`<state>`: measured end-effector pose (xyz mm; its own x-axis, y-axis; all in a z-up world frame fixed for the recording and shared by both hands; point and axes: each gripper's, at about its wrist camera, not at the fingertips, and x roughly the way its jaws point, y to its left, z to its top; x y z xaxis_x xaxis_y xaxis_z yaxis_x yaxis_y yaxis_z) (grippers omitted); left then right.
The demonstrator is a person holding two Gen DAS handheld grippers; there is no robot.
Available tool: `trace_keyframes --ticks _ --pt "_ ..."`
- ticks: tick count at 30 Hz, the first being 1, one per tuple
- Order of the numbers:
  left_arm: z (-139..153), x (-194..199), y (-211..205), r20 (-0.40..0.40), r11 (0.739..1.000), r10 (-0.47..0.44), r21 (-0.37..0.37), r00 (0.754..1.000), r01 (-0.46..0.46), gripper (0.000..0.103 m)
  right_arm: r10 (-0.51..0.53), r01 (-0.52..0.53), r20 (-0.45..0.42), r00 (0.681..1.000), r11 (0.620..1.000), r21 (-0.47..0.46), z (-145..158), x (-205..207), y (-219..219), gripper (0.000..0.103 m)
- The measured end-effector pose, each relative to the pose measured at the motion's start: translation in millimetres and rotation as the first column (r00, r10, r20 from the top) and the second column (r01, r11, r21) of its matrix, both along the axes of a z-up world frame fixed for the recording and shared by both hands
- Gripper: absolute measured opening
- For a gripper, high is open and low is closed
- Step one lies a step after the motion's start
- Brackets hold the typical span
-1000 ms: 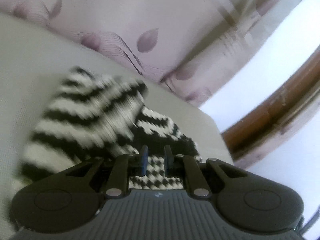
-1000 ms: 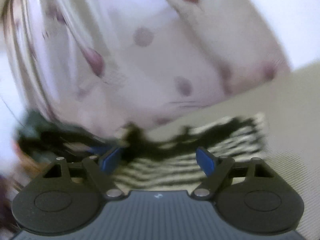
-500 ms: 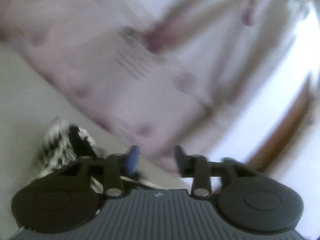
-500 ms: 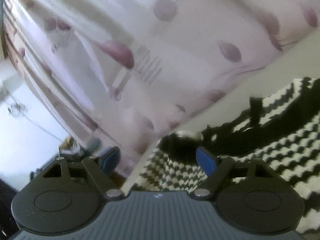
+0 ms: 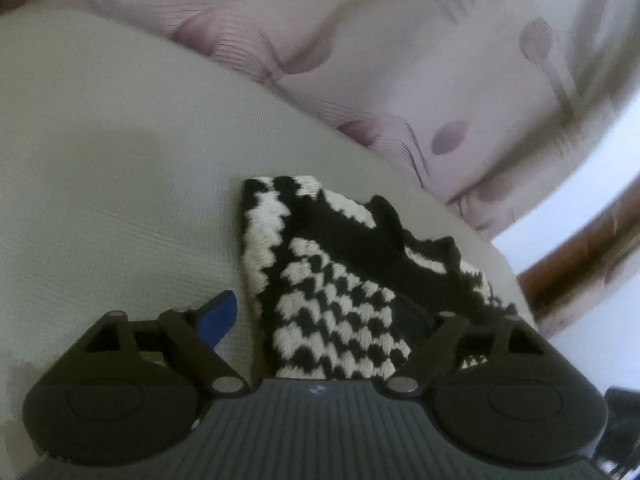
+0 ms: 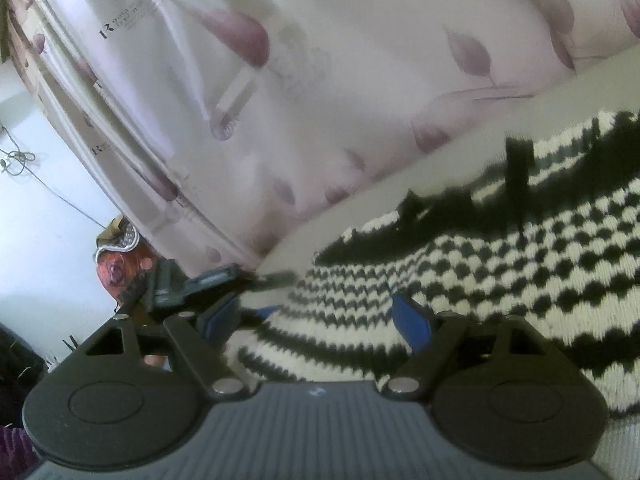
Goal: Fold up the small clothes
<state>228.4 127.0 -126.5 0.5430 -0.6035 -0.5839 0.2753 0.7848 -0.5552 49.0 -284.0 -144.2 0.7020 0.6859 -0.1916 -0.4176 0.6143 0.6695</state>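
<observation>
Now the left tool [image 5: 316,320] points down at a small knit piece [image 5: 344,300] with black and white zigzags and checks. Its jaws have just been opening, and they stand wide apart. One blue pad [image 5: 218,316] shows at about 9 o'clock from the knit, just beside its edge and not pressing on it. The other finger is dark against the knit at about 3 o'clock. The near end of the knit lies between the two fingers, but nothing squeezes it. The knit lies folded on a pale grey-green bed [image 5: 120,184]. It sits near the low middle of the left view and reaches up toward 1 o'clock. A black band crosses its far part.

Behind the bed, from 10 o'clock to 2 o'clock, hangs a pale curtain [image 5: 400,60] with purple leaf shapes.

From the right view, the right tool [image 6: 320,320] is open wide too. Its two blue pads [image 6: 410,320] stand apart with a rounded bump of the knit piece [image 6: 520,260] between them, and I cannot tell if they touch it. The knit fills the view from 2 o'clock to 5 o'clock. The same curtain [image 6: 360,60] fills the top. At 9 o'clock there is a white wall [image 6: 48,220] with a thin cord, and some blurry dark and orange things low down.
</observation>
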Motion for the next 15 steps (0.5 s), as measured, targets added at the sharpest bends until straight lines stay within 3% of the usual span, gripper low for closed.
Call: trace_keyframes --ticks 1,2,4,7,11,15 --pt "-1 0 -5 0.005 1.0 -0.007 0.018 1.0 0.007 0.052 -0.001 0.001 0.002 1.0 1.0 0.006 -1 -2 -2 0.084" --pt "-5 3 -11 -0.04 0.999 -0.021 0.03 0.999 0.022 0.017 -0.003 0.003 0.004 1.0 1.0 0.011 -1 -4 -3 0.084" --pt "-3 -5 -18 -0.038 1.0 0.015 0.014 0.999 -0.015 0.016 -0.011 0.011 0.011 1.0 1.0 0.026 -1 -9 -9 0.084" --pt "26 -20 -35 -0.013 0.994 0.059 -0.088 0.998 -0.06 0.015 -0.037 0.034 0.038 0.999 0.997 0.073 0 -22 -26 0.084" --pt "78 -43 -93 0.013 0.989 0.016 -0.147 1.0 -0.014 0.015 -0.104 0.093 0.062 0.993 0.983 0.158 2 -37 -61 0.084" --pt "98 -64 -170 0.034 0.986 -0.046 -0.158 0.998 0.051 0.015 -0.166 0.144 0.067 0.984 0.956 0.256 2 -50 -98 0.084"
